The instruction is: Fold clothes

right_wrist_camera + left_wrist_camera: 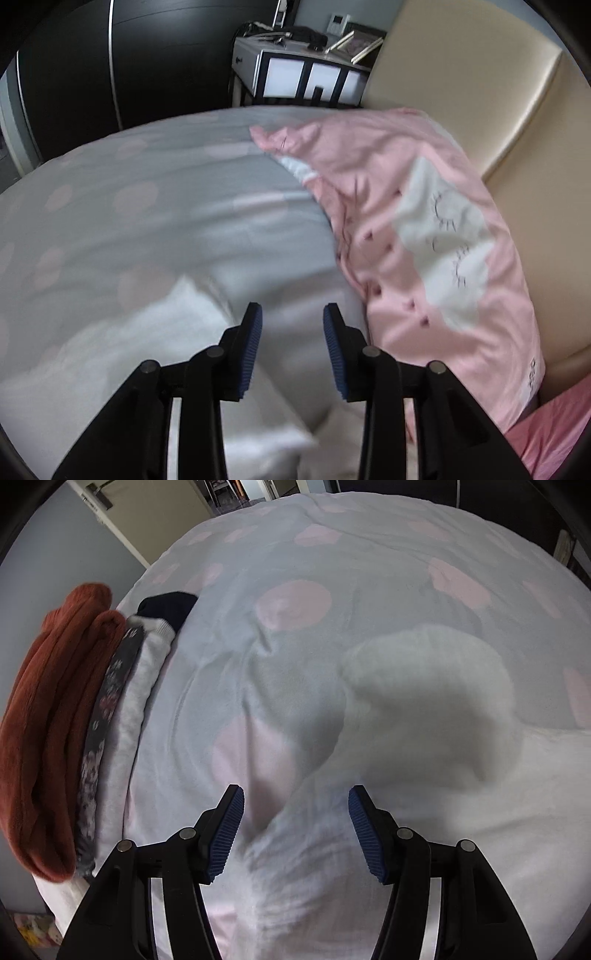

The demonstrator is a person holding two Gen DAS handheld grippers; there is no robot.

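Observation:
A white garment (424, 760) lies rumpled on the grey bedspread with pink dots (295, 602). My left gripper (295, 827) hovers open just above its near folds, with cloth showing in the gap but not pinched. In the right wrist view the same white garment (177, 332) spreads blurred beneath my right gripper (292, 347), which is open with nothing clamped between its blue pads (253, 350). The bedspread (147, 192) stretches beyond it.
A stack of folded clothes (55, 731), rust, floral grey, white and navy, sits at the bed's left edge. A pink pillow with a white cloud print (424, 236) leans on the cream headboard (480, 81). A nightstand (299, 74) stands behind the bed, and a door (147, 513) is at far left.

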